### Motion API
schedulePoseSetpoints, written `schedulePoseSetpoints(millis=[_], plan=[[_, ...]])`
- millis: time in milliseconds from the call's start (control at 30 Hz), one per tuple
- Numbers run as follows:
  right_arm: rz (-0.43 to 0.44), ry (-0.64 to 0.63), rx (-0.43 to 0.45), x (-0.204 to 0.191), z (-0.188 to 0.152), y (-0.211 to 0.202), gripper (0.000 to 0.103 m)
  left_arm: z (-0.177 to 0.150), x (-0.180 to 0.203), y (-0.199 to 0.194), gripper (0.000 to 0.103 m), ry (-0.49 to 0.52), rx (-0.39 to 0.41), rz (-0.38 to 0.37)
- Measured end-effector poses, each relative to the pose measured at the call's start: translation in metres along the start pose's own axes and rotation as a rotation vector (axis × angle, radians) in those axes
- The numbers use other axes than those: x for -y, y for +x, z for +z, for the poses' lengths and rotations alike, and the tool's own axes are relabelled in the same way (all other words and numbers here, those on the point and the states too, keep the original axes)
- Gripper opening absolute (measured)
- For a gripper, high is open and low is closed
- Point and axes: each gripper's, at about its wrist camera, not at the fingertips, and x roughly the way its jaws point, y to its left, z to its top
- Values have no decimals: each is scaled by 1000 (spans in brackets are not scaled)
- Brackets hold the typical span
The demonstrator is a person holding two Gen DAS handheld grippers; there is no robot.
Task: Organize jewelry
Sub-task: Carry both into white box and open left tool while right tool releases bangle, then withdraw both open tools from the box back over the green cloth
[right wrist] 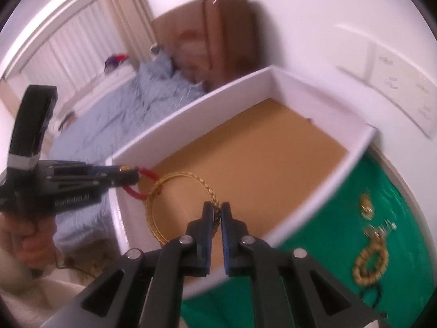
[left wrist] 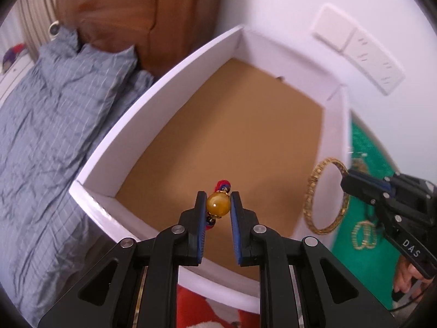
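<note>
My left gripper (left wrist: 218, 205) is shut on a red-and-blue cord bracelet with an amber bead (left wrist: 218, 205), held over the near end of a white box (left wrist: 153, 93) with a brown floor. In the right wrist view the left gripper (right wrist: 131, 176) holds the red cord (right wrist: 146, 176) at the box's left wall. My right gripper (right wrist: 217, 213) is shut on a gold bangle (right wrist: 174, 180), held over the box (right wrist: 314, 191). In the left wrist view the right gripper (left wrist: 348, 177) holds the bangle (left wrist: 314, 191) at the box's right wall.
A green cloth (right wrist: 327, 218) lies right of the box with more gold jewelry (right wrist: 371, 265) on it. A bed with grey striped bedding (left wrist: 54, 125) and a wooden headboard (left wrist: 136, 13) is on the left. White wall with switches (left wrist: 363, 54) behind.
</note>
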Motion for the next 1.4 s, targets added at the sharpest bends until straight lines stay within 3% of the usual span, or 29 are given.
schedulePoseSetpoints(millis=[333, 400, 433, 467, 500, 533, 767, 900, 967, 1100, 1300, 1400], plan=[[13, -26, -111, -14, 3, 81, 9, -6, -17, 35, 16, -26, -28, 28], [11, -31, -135, -13, 4, 93, 10, -9, -18, 36, 18, -30, -37, 33], [5, -31, -146, -13, 3, 96, 11, -11, -19, 37, 26, -32, -38, 36], [0, -27, -147, -12, 3, 98, 16, -12, -19, 35, 37, -30, -36, 37], [-6, -13, -139, -11, 3, 96, 30, -15, -19, 31, 42, -24, -25, 42], [-8, -1, -129, -10, 5, 94, 38, -17, -17, 28, 47, -14, -13, 49], [-59, 36, 10, -1, -4, 21, 41, -39, 22, -3, 55, 119, 52, 41], [-109, 69, 67, 11, -32, -27, 43, -52, 56, -10, 56, 200, 56, 23], [-139, 91, 76, 18, -46, -43, 43, -58, 68, -10, 56, 231, 46, 14], [-198, 160, 63, 35, -85, -73, 54, -69, 95, -13, 59, 299, 38, -4], [-273, 242, 28, 55, -138, -105, 68, -81, 133, -28, 78, 374, 81, -56], [-323, 279, 13, 63, -167, -122, 70, -87, 153, -36, 85, 420, 104, -94]])
